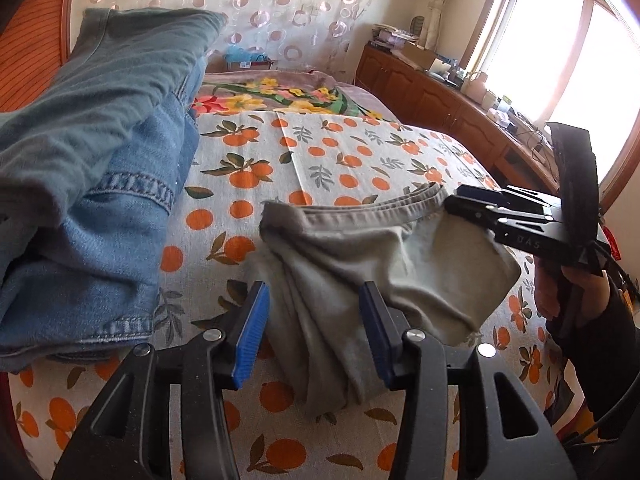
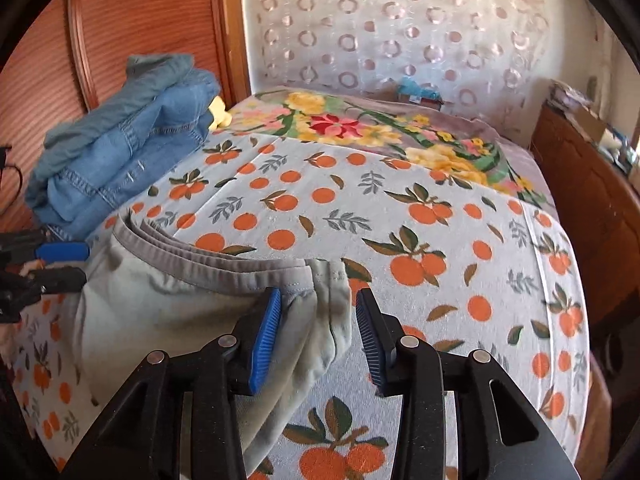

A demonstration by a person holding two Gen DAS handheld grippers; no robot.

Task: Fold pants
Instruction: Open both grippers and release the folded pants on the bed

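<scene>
Grey pants (image 1: 360, 252) lie folded and bunched on the orange-print bed sheet (image 1: 320, 152). In the left wrist view my left gripper (image 1: 314, 330) is open, its blue pads on either side of a bunched fold of the pants. My right gripper (image 1: 460, 204) reaches in from the right at the pants' waistband corner. In the right wrist view the right gripper (image 2: 318, 336) is open, with the pants' (image 2: 168, 312) right edge lying between its jaws. The left gripper (image 2: 76, 264) shows at the far left edge of the pants.
A stack of folded blue jeans (image 1: 92, 184) sits on the left of the bed, also in the right wrist view (image 2: 120, 148). A floral blanket (image 2: 380, 128) lies further back. A wooden headboard (image 2: 140, 32) is on the left, a wooden cabinet (image 1: 440, 100) on the right.
</scene>
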